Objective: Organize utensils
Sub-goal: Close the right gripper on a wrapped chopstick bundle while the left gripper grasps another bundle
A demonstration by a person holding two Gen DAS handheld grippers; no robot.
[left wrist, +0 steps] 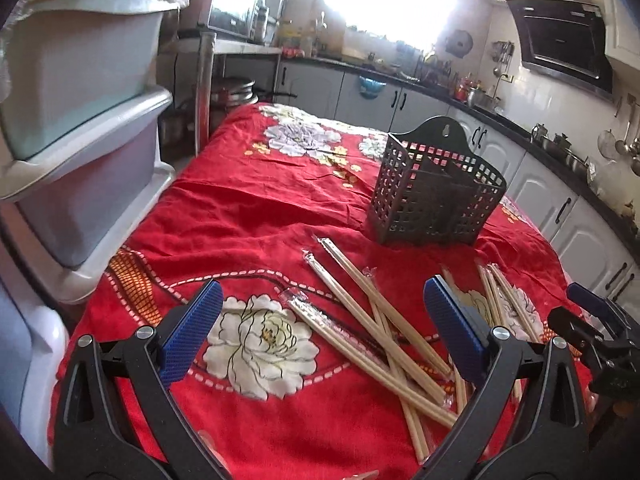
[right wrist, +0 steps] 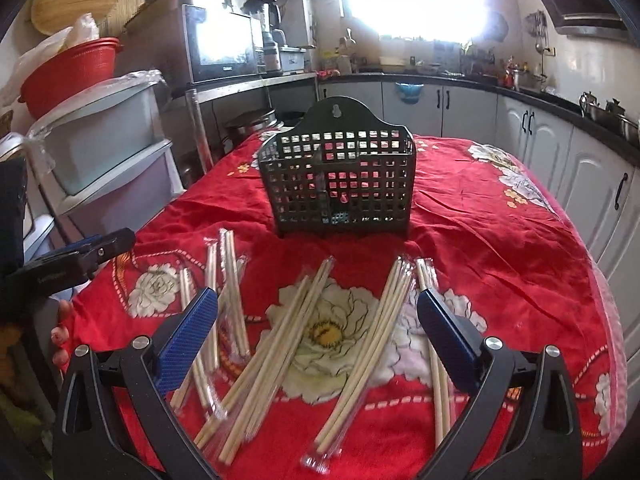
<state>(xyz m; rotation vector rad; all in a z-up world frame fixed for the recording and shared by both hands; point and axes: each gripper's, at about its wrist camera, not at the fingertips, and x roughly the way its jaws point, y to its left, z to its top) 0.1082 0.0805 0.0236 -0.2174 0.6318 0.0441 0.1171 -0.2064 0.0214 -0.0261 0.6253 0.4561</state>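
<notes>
Both the left gripper [left wrist: 322, 312] and right gripper [right wrist: 318, 320] gape wide (empty) above wrapped chopsticks [right wrist: 280, 344].

Left gripper [left wrist: 322, 320] frame: black plastic arms with triangular cut-outs, splayed like a V.
Left gripper pads [left wrist: 192, 330]: blue, finely ribbed rectangular plates.
Left gripper fasteners: round silver screw heads at the arm joints, toward 10 and 2 o'clock.
Right gripper [right wrist: 318, 334] frame: the same black plastic, the same cut-outs.
Right gripper pads [right wrist: 186, 336]: blue, ribbed.
Right gripper fasteners: silver screw heads in pairs on each arm.
Person's hand [right wrist: 60, 340]: fingertips only, at 9 o'clock; no sleeve visible.
</notes>
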